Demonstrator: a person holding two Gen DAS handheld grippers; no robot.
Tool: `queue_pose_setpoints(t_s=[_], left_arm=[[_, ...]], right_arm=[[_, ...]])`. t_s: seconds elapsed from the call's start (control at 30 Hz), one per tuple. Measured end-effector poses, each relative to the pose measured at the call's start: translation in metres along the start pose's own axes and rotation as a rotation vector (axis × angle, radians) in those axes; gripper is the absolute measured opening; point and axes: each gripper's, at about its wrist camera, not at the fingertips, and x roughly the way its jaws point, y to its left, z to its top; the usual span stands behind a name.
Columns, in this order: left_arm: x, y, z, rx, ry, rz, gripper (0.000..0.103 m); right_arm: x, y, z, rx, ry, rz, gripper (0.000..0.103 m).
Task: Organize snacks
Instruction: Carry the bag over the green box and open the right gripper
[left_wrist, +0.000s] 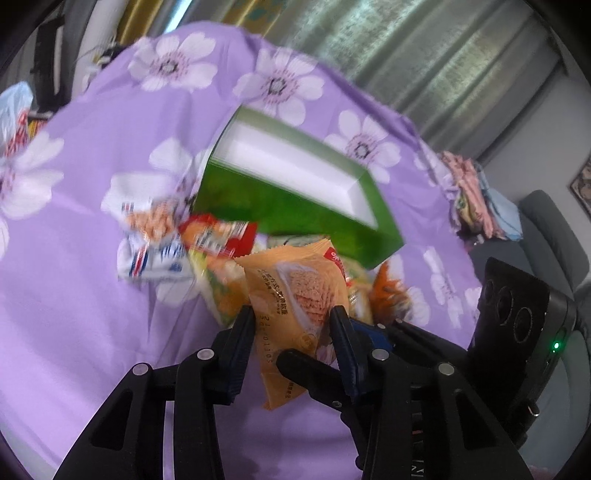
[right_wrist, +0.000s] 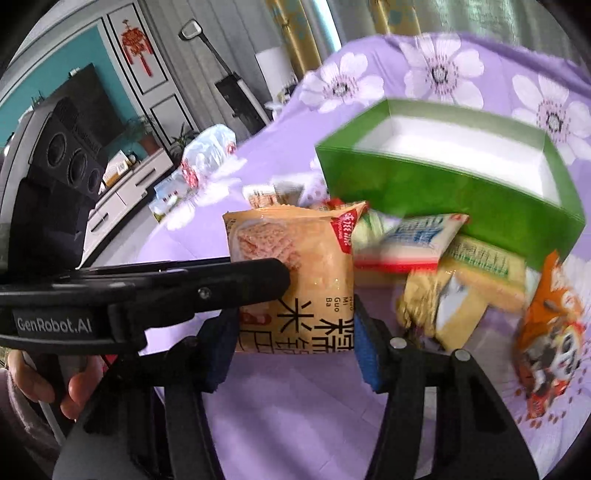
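Nearest the lens, left wrist view: black fingers of the left gripper, narrowed and clamped on the two side edges of a puffy orange plastic packet of rice crackers. Packet upright, red logo at its top corner, lifted clear of the purple cloth with white flowers.

Right wrist view: right gripper half closed, blue pads pressed against the lower sides of what looks like that same orange packet. Across its face, from the left, one black finger of the left gripper, tip touching the wrapper. Lower left, a hand wrapped around that gripper's handle.

Just behind the packet, a loose pile of other snacks lying on the cloth:
- a white and blue packet, at the pile's left end
- a red packet, touching the white and blue one
- a pale yellow packet, near the box's front wall
- an orange packet with a cartoon animal, at the pile's right end

Beyond the pile, an open green cardboard box with a white inside, touching the rearmost packets; nothing visible in the part of its interior that shows. Pile and box blurred, small print unreadable.
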Motion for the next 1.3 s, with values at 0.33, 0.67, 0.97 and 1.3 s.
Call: queue_pose_setpoints(t_s=[0.33,0.67,0.97,1.3], left_arm=[[0.012,-0.04,0.074,0.101,-0.071,-0.03,0.042],[0.075,-0.053,0.124,0.11,-0.02,-0.057,0.042],[0.119,-0.042,0.133,0.051,0.037,-0.027,0.07],[0.087,-0.037,0.124,0.056,-0.007,0.028,0.087]], right_arm=[[-0.031,-0.016,0.062,-0.049,-0.128,-0.066,0.056],[-0.022,-0.075,0.108,0.005,-0.147,-0.132,0.056],[0.009,-0.112,0.118,0.036,-0.085,-0.214,0.073],[-0.032,-0.128,0.091,0.09,-0.135,-0.247,0.08]])
